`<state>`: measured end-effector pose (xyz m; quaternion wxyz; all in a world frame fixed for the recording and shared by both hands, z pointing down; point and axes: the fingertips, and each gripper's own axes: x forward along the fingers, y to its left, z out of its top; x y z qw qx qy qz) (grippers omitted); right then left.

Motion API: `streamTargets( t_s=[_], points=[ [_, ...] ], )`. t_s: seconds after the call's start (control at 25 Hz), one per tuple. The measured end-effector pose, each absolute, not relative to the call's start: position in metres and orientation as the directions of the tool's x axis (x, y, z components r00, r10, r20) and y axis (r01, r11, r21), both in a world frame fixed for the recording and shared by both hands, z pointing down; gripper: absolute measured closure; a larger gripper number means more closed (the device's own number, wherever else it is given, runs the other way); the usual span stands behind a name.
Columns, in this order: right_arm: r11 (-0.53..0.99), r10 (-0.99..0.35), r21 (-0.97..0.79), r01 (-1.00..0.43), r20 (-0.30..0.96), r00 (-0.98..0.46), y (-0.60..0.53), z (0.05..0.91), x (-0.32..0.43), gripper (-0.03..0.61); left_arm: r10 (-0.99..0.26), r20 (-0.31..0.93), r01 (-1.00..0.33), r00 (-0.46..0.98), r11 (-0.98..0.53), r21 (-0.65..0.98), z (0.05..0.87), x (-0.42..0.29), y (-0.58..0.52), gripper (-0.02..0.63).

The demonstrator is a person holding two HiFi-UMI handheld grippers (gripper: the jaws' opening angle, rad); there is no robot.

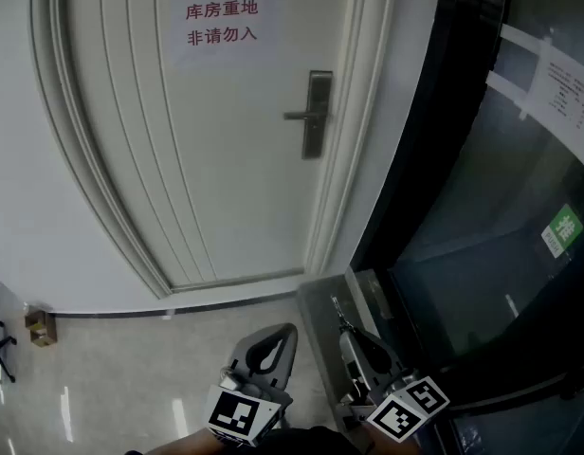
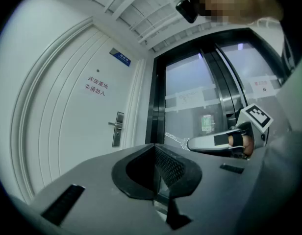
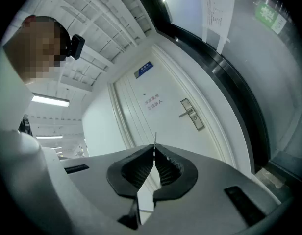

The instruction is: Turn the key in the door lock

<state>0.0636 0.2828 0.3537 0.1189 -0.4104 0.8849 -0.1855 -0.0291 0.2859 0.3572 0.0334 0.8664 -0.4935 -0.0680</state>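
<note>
At the white door (image 1: 226,159), key in hand: my right gripper (image 3: 154,150) has its jaws pressed together on the key (image 2: 176,141), which sticks out forward from the tips, thin edge toward its own camera. My left gripper (image 2: 155,150) is closed too, with nothing between its jaws, and hangs low beside the right one. Both are well short of the door. The metal lock plate (image 1: 317,114) sits on the door's right side, close to the frame, with the handle (image 1: 300,116) pointing left from it. A paper notice (image 1: 223,23) hangs above and to the left, and a dark glass wall (image 1: 482,254) stands to the right.

The approach has not begun, by my reading. The keyhole itself is too small to pick out from here (I would expect it on the plate below the handle), so the first job is to close in and find it. I should then square the blade to the slot, push it straight in to the stop, and only then twist, keeping the grip firm so the key does not slip in the jaws.
</note>
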Motion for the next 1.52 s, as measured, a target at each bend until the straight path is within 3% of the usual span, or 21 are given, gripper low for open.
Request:
streamTargets(
  t_s=[0.52, 1.32, 1.52],
  points=[
    [0.584, -0.741, -0.553, -0.594, -0.063, -0.669, 0.192, 0.361, 0.033, 0.558, -0.871, -0.068, -0.859, 0.486, -0.491, 0.142, 0.365, -0.059, 0.209, 0.606],
    [0.630, -0.661, -0.591, -0.504, -0.066, -0.747, -0.023, 0.359, 0.072, 0.558, -0.912, -0.047, -0.906, 0.407, -0.410, 0.107, 0.355, -0.010, 0.001, 0.606],
    [0.574, -0.622, -0.721, -0.389, -0.075, -0.780, -0.073, 0.368, 0.071, 0.558, -0.922, -0.043, -0.917, 0.384, -0.386, 0.098, 0.353, -0.005, -0.031, 0.606]
  ],
)
